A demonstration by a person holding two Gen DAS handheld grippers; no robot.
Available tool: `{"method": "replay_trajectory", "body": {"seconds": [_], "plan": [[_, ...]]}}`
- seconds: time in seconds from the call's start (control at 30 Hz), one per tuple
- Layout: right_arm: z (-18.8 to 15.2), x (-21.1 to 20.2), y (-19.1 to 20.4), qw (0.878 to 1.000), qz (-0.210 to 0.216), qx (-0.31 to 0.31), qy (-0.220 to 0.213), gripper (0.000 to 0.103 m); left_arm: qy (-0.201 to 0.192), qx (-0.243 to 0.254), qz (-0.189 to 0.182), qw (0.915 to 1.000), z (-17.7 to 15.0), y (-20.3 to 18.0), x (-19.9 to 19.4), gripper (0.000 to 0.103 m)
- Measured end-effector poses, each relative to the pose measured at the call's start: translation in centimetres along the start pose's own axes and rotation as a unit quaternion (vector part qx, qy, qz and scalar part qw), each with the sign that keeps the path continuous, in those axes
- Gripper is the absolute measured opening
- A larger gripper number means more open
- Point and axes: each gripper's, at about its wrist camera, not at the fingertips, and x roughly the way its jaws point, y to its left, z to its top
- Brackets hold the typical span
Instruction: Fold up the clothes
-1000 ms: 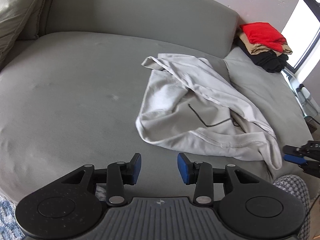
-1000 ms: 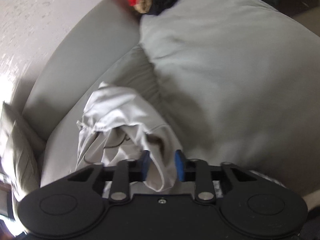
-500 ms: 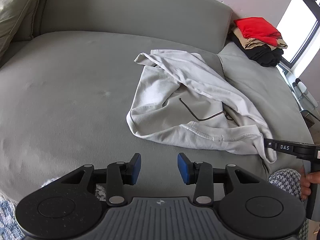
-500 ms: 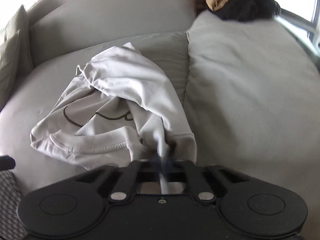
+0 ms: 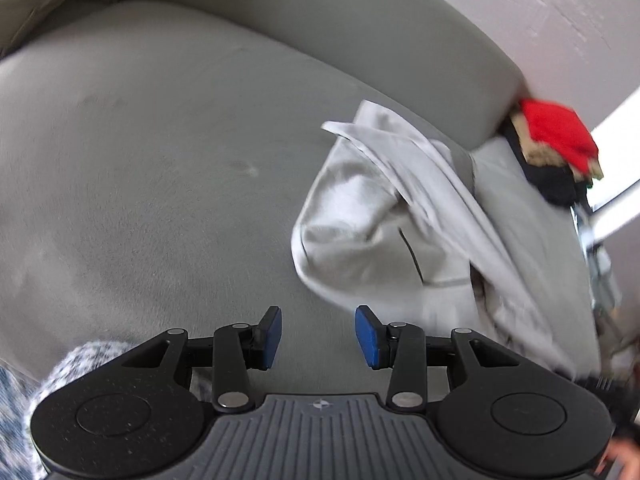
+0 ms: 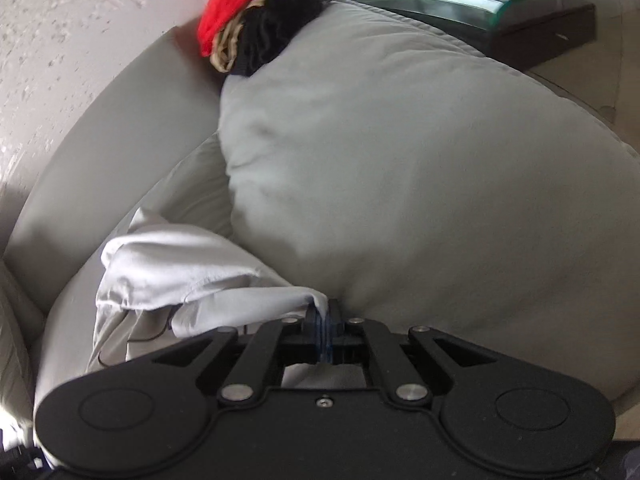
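Note:
A crumpled light grey garment [image 5: 392,216] lies on the grey sofa seat [image 5: 160,168], with a thin dark line printed on it. My left gripper [image 5: 319,336] hangs open over bare seat, just left of the garment's near edge, nothing between its blue pads. In the right wrist view my right gripper [image 6: 323,330] is shut on a corner of the same garment [image 6: 192,276], which stretches away to the left from the pads. Part of the right gripper shows dark at the lower right of the left wrist view.
A stack of folded clothes, red on top of tan and black [image 5: 556,148] [image 6: 256,28], sits at the sofa's far end beside a window. A large grey cushion [image 6: 400,160] fills the right side. A glass-topped side table [image 6: 532,12] stands beyond it.
The right gripper closed on the garment's corner and pulled it taut. The left gripper rolled and shifted, so the garment now lies further right in its view.

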Motion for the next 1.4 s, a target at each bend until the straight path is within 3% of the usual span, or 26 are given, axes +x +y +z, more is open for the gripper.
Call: {"method": "replay_trajectory", "body": {"seconds": [0.2,0.4,0.57,0.73,0.77,0.8,0.9,1.03,1.07,1.2,1.4], "plan": [[-0.3,0.2,1.1,1.0,0.0,-0.027,0.007,0.003,0.014,-0.049,0.017,0.9986,2.7,0.3,2.5,0.041],[-0.5,0.5,0.7,1.0,0.01,-0.015,0.013,0.003,0.054,-0.067,-0.01,0.9963,2.3,1.8,4.6,0.043],[-0.5,1.0,-0.1,0.999,0.026,0.007,0.018,0.003,0.069,-0.074,-0.071,0.9923,2.9,2.6,6.3,0.045],[-0.6,1.2,-0.5,0.999,0.034,0.02,0.02,0.003,0.091,-0.1,-0.161,0.9777,3.3,3.6,8.0,0.041],[-0.6,1.3,-0.5,0.999,0.036,0.019,0.022,0.003,0.099,-0.109,-0.178,0.9731,3.2,3.9,8.3,0.039],[-0.6,1.4,-0.5,0.999,0.037,0.018,0.024,0.003,0.101,-0.114,-0.185,0.9708,3.2,4.2,8.6,0.03],[-0.6,1.7,-0.5,0.998,0.042,0.02,0.031,0.003,0.12,-0.132,-0.191,0.9653,2.9,4.5,9.7,0.014],[-0.6,1.7,-0.5,0.998,0.047,0.019,0.033,0.003,0.125,-0.105,-0.174,0.9712,2.9,3.3,9.5,0.009],[-0.6,1.7,-0.5,0.998,0.048,0.018,0.033,0.003,0.121,-0.097,-0.164,0.9741,2.9,3.0,9.3,0.005],[-0.6,1.1,0.2,0.999,0.031,-0.003,0.03,0.002,0.096,-0.051,-0.131,0.9855,2.6,1.3,7.1,0.002],[0.2,-0.5,0.7,0.999,0.024,-0.005,0.028,0.002,0.066,-0.056,-0.116,0.9894,2.8,1.8,3.8,0.002]]}}
